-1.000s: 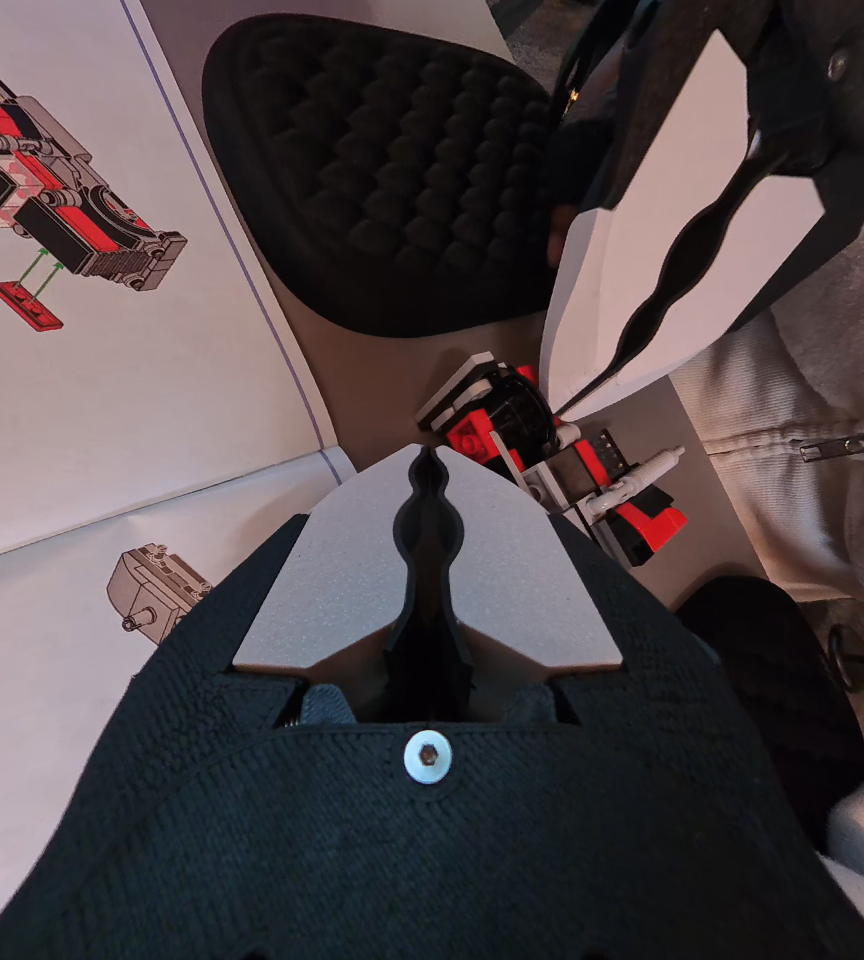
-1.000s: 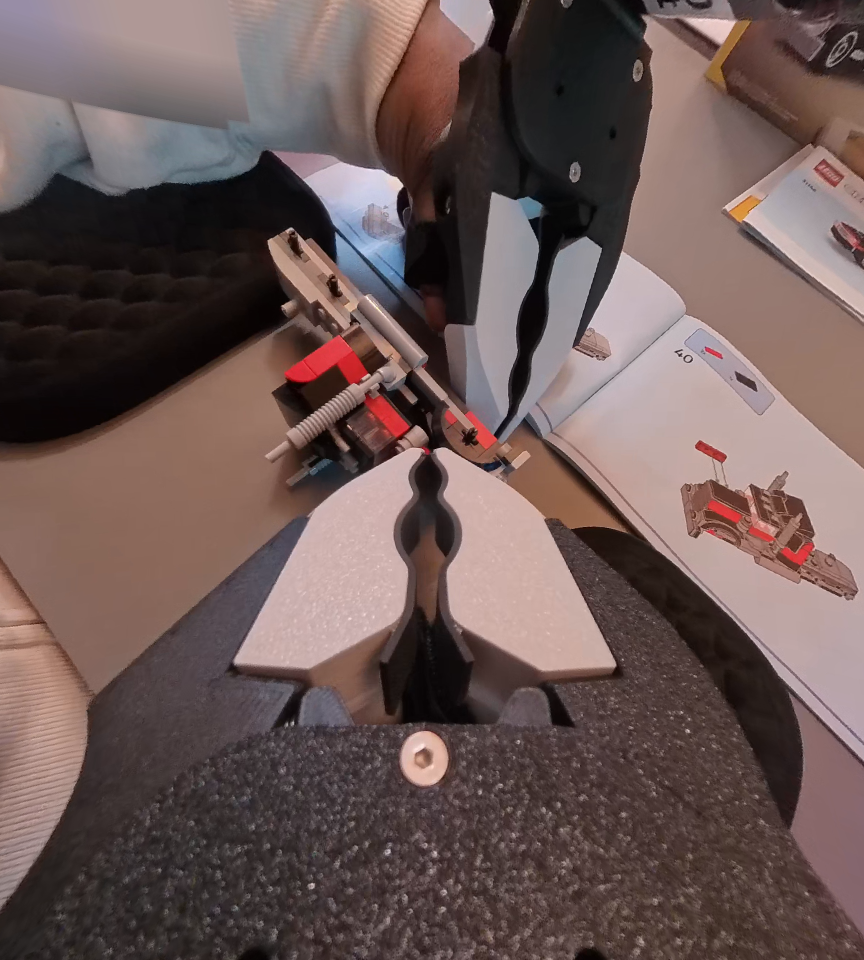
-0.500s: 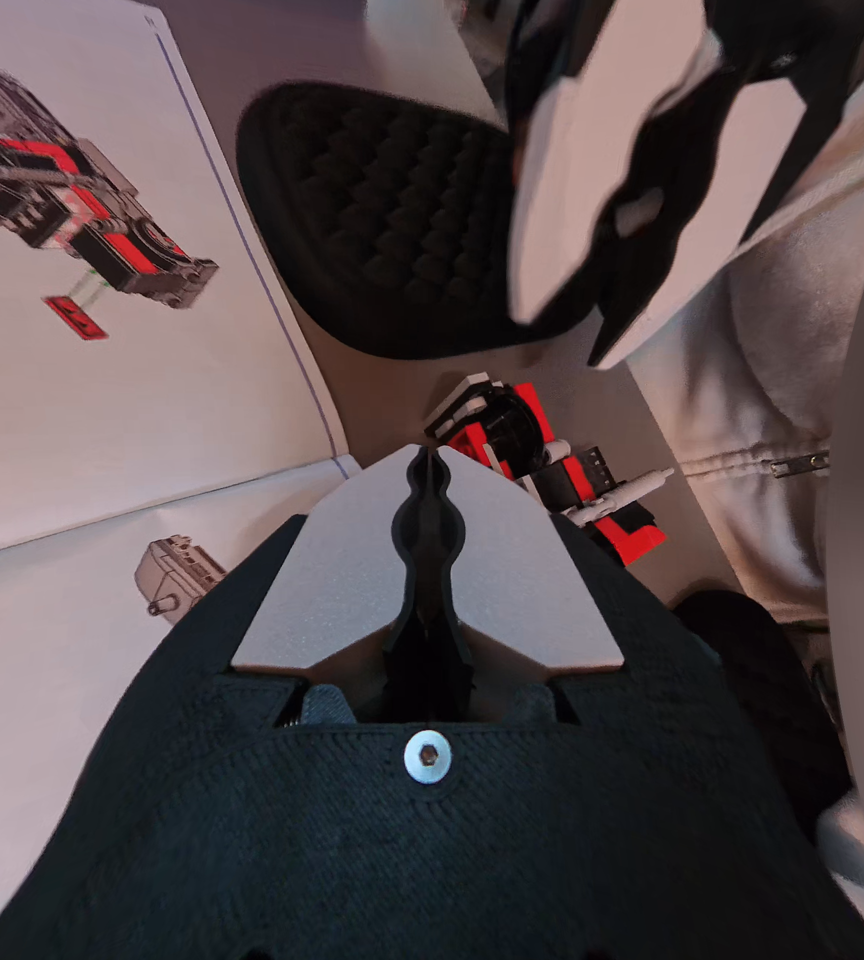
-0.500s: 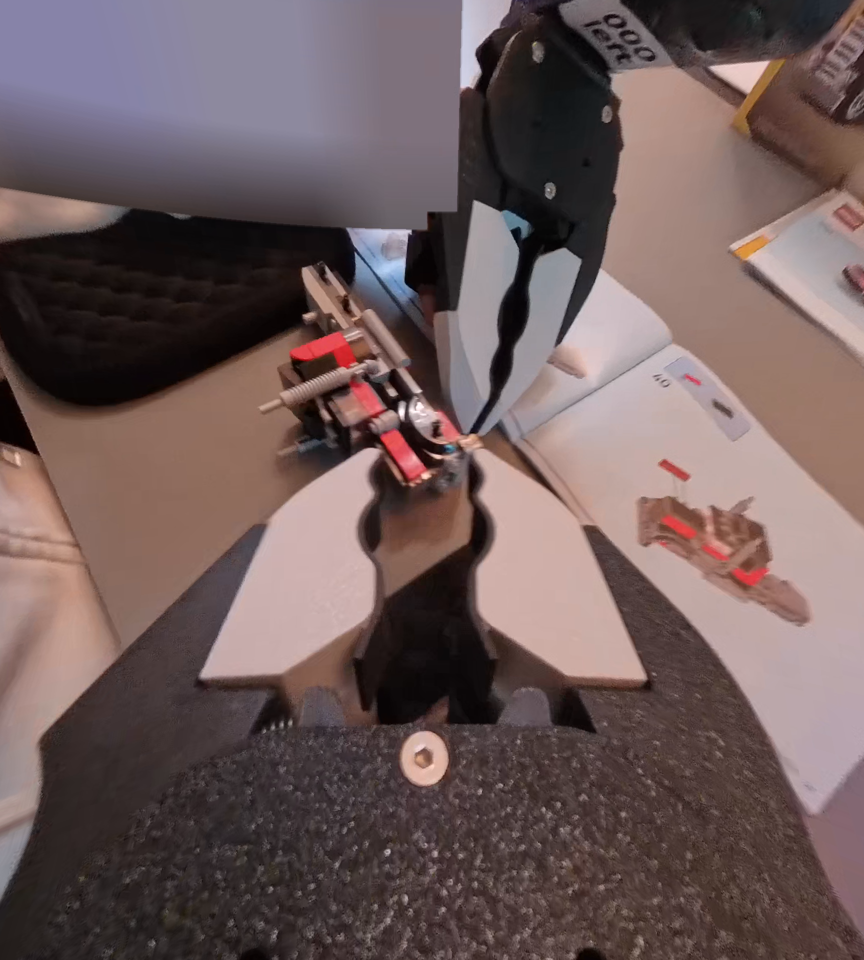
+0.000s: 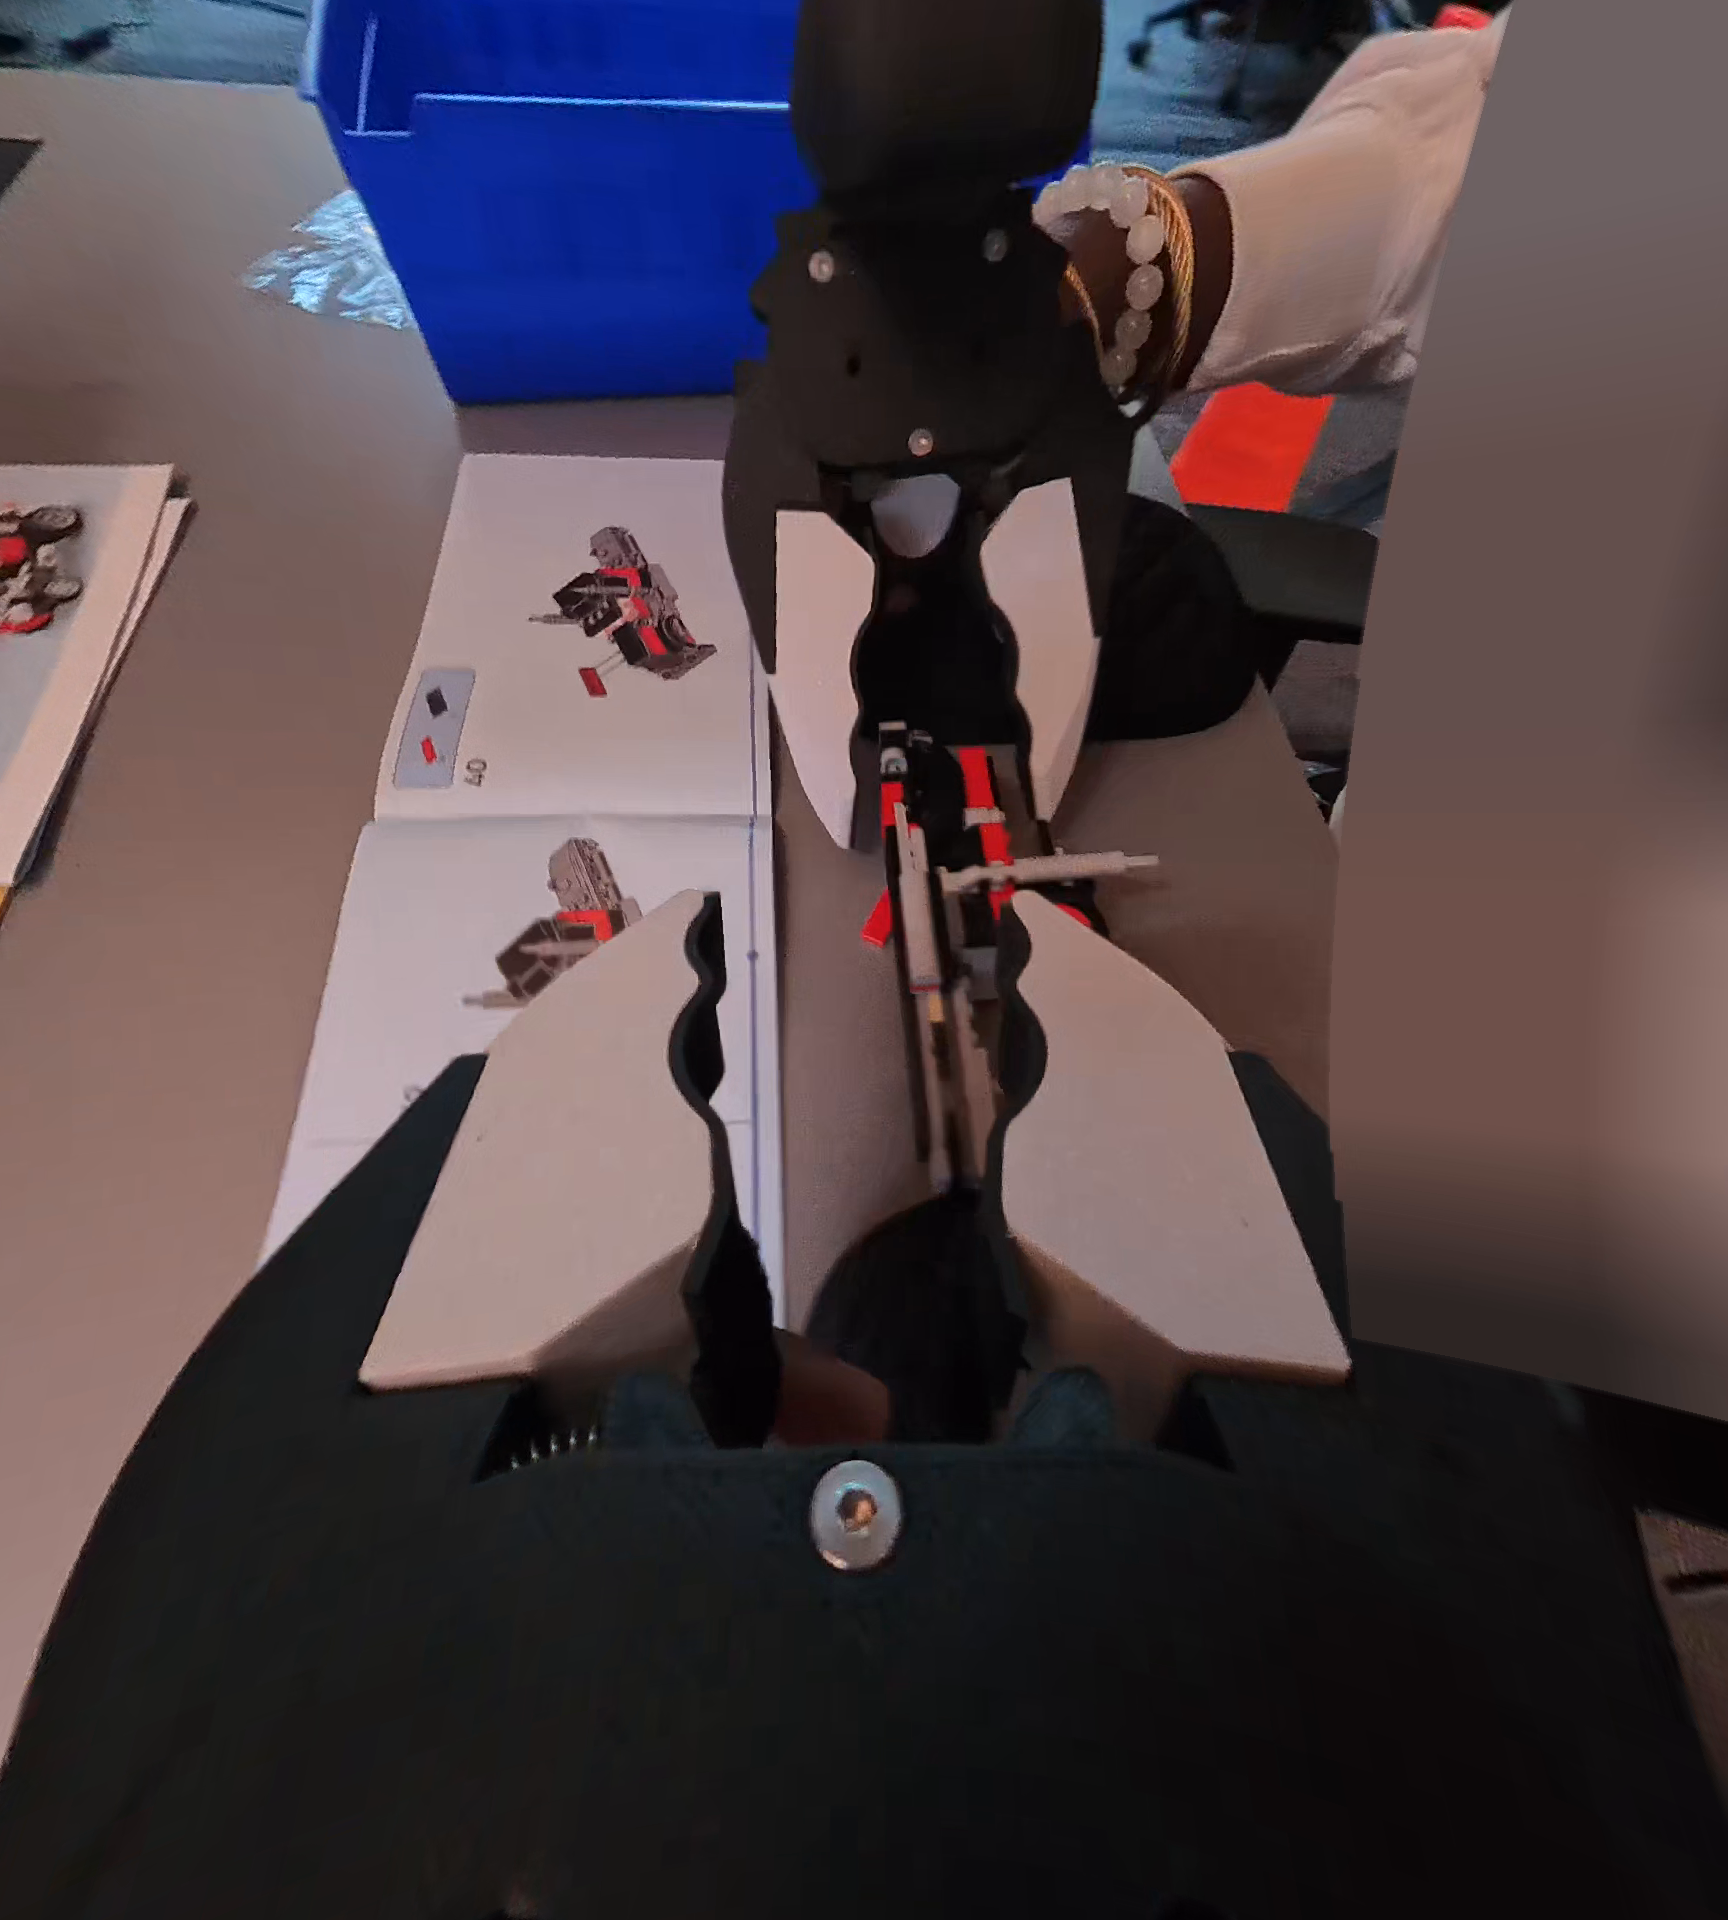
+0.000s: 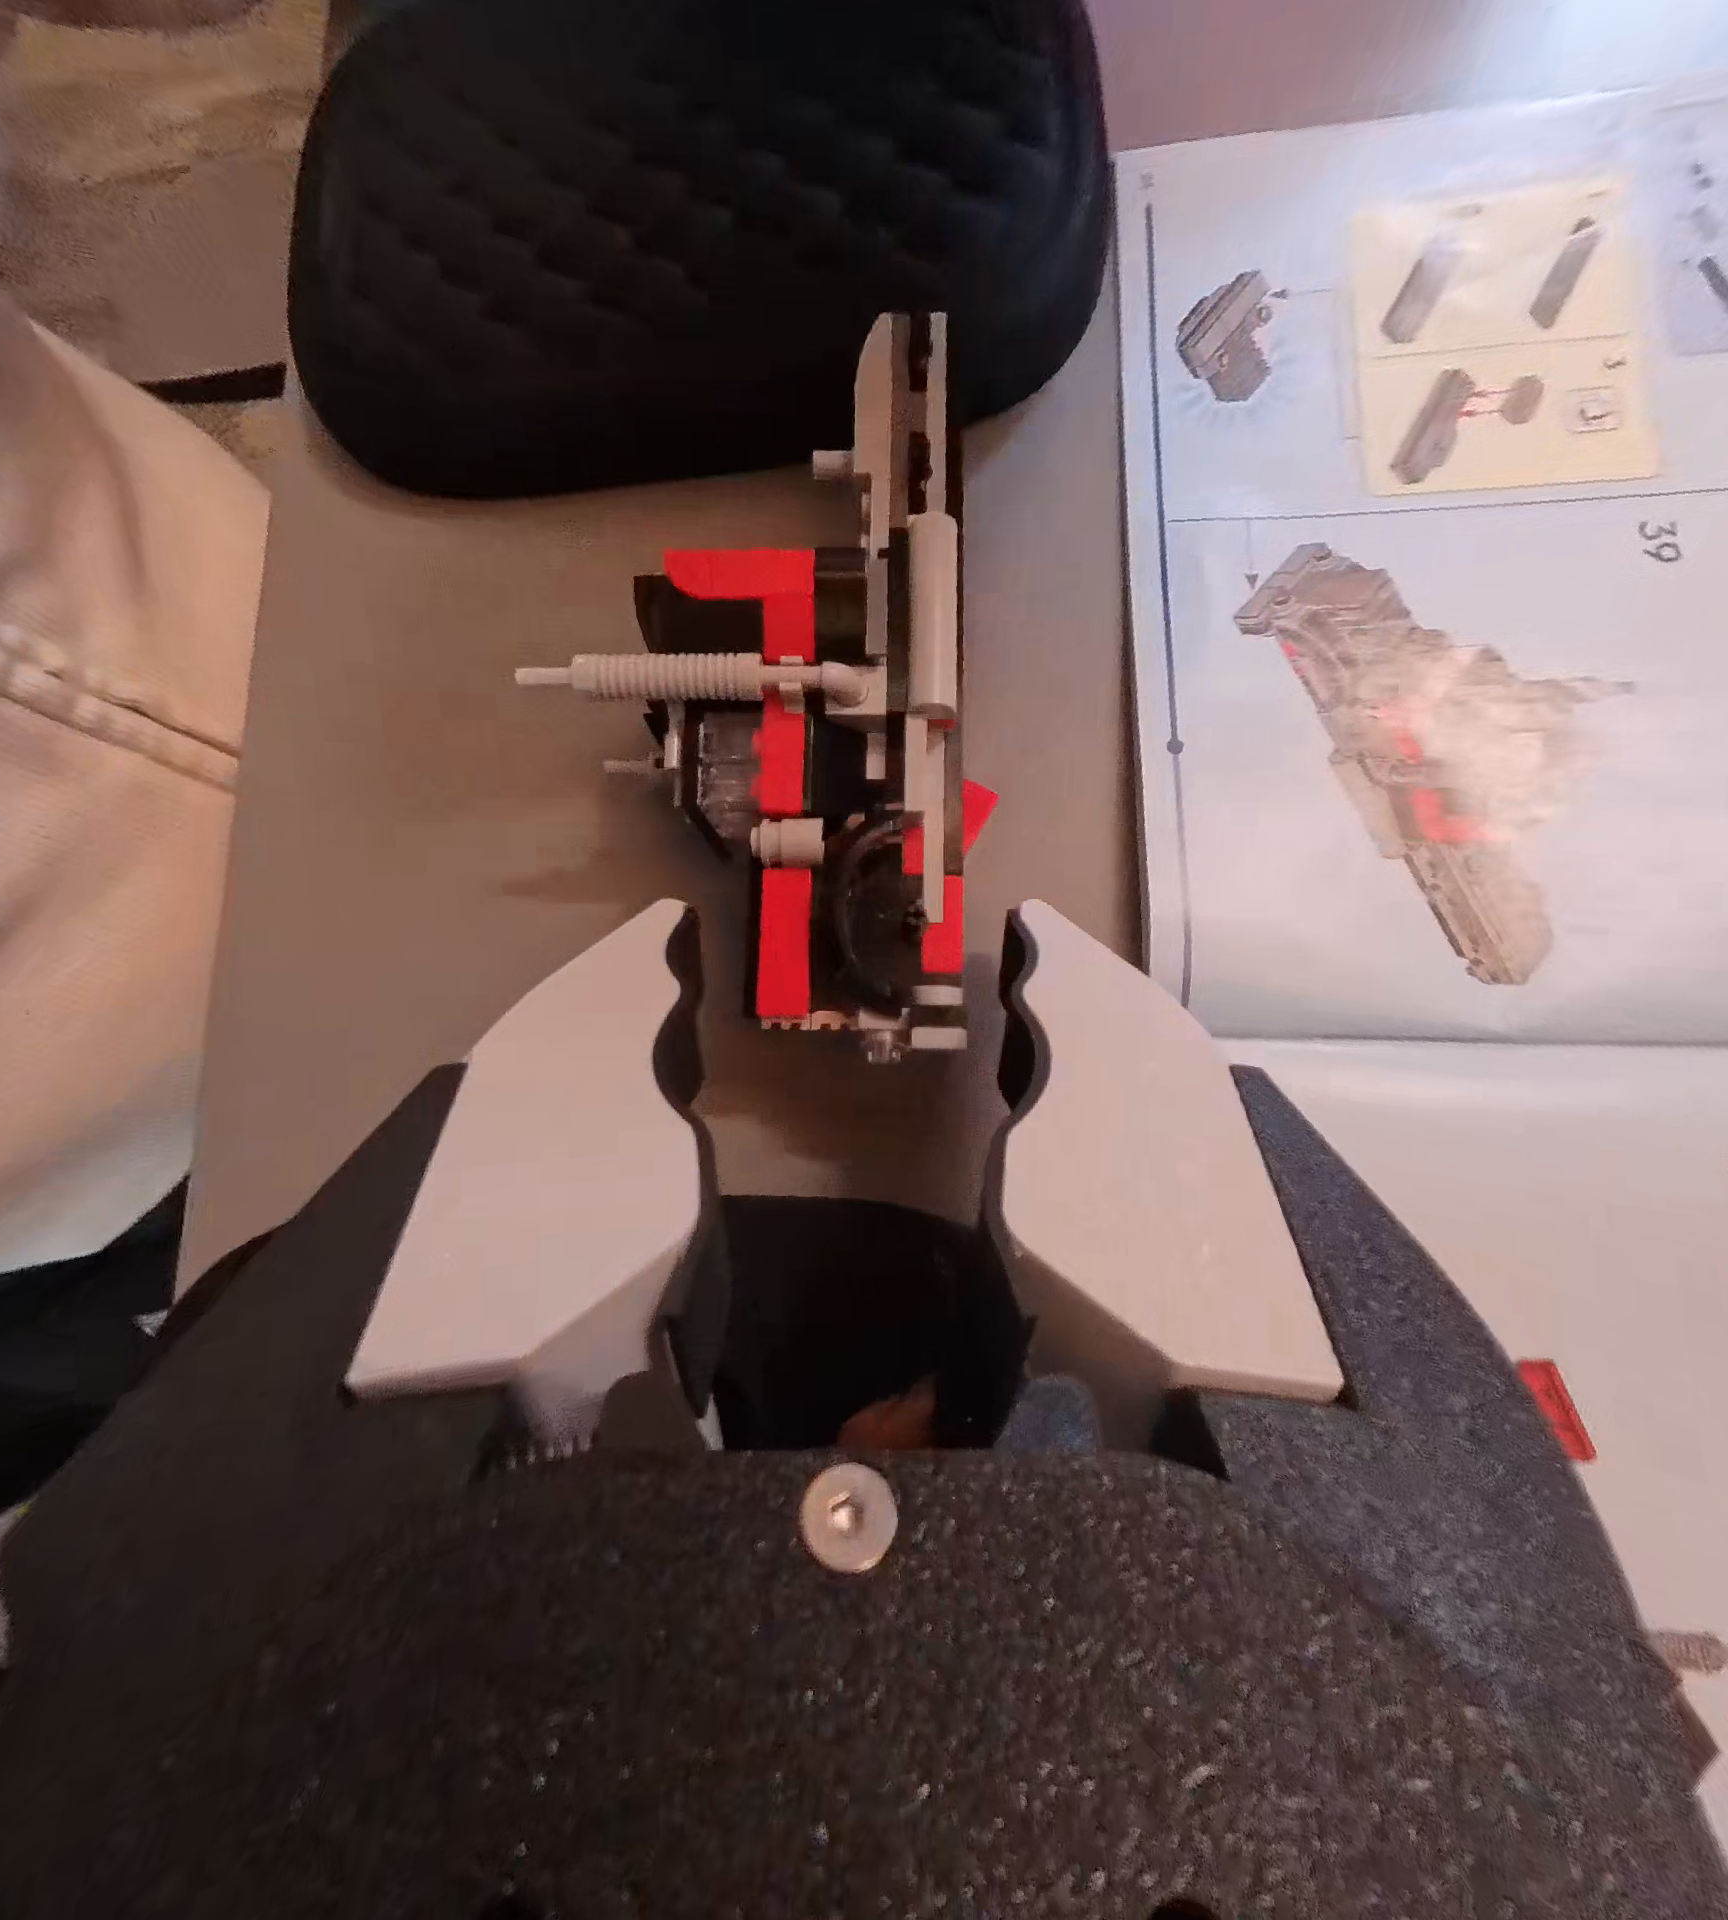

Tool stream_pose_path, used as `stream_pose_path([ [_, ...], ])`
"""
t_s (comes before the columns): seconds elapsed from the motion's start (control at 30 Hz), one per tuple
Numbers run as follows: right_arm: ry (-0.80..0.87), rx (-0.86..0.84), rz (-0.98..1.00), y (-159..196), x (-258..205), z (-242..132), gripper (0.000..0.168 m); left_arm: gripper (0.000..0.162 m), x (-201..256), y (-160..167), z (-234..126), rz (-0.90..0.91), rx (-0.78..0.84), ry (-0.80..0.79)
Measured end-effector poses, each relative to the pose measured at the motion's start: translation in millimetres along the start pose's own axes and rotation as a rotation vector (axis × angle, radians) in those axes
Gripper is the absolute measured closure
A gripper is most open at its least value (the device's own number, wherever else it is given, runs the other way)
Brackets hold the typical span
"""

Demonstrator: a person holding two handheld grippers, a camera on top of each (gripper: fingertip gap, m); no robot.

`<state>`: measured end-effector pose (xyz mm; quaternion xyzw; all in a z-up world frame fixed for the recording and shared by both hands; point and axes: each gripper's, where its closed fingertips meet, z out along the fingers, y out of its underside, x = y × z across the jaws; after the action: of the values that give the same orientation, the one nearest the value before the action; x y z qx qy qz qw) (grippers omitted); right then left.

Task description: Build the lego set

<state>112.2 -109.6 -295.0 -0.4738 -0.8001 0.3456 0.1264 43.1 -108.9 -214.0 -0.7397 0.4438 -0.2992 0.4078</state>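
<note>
Left tongs point(image 5: 865, 920) spread around the lego model's point(image 6: 839, 748) grey end, right tongs point(image 6: 849, 925) spread at its red end, model lying on the worktop point(image 6: 403, 831) beside the open booklet point(image 6: 1462, 727).

We find printed page numerals, one on each open page of the instruction booklet point(image 6: 1462, 831); other print is too blurred to read.

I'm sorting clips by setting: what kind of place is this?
Probably an office or lab worktable: a grey table, an open instruction booklet beside the half-built lego model, and a blue storage bin.
</note>
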Motion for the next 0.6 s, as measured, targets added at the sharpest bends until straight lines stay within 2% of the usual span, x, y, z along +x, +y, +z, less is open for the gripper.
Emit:
stream_pose_path([
  [0.1,-0.044,-0.028,-0.009,4.0,-2.1,6.4,0.126,0.112,14.1,2.8,-3.7,-0.033,0.044,-0.081],
  [0.2,-0.09,-0.016,0.046,2.8,-3.4,5.9,0.127,0.111,25.1,2.6,-1.3,-0.034,0.09,-0.157],
  [0.33,-0.225,0.036,0.299,-8.2,-1.1,-0.9,0.127,0.109,29.6,18.2,1.6,-0.036,0.042,-0.246],
  [0.4,-0.315,0.074,0.463,-16.1,3.1,-6.5,0.127,0.107,29.3,18.4,1.5,-0.048,0.072,-0.269],
  [0.5,-0.463,0.088,0.668,-22.3,8.8,-10.4,0.127,0.096,29.5,22.3,5.9,-0.035,0.072,-0.275],
  [0.6,-0.58,0.088,0.791,-24.6,13.8,-10.3,0.127,0.089,20.8,34.2,16.5,0.03,-0.021,-0.329],
])
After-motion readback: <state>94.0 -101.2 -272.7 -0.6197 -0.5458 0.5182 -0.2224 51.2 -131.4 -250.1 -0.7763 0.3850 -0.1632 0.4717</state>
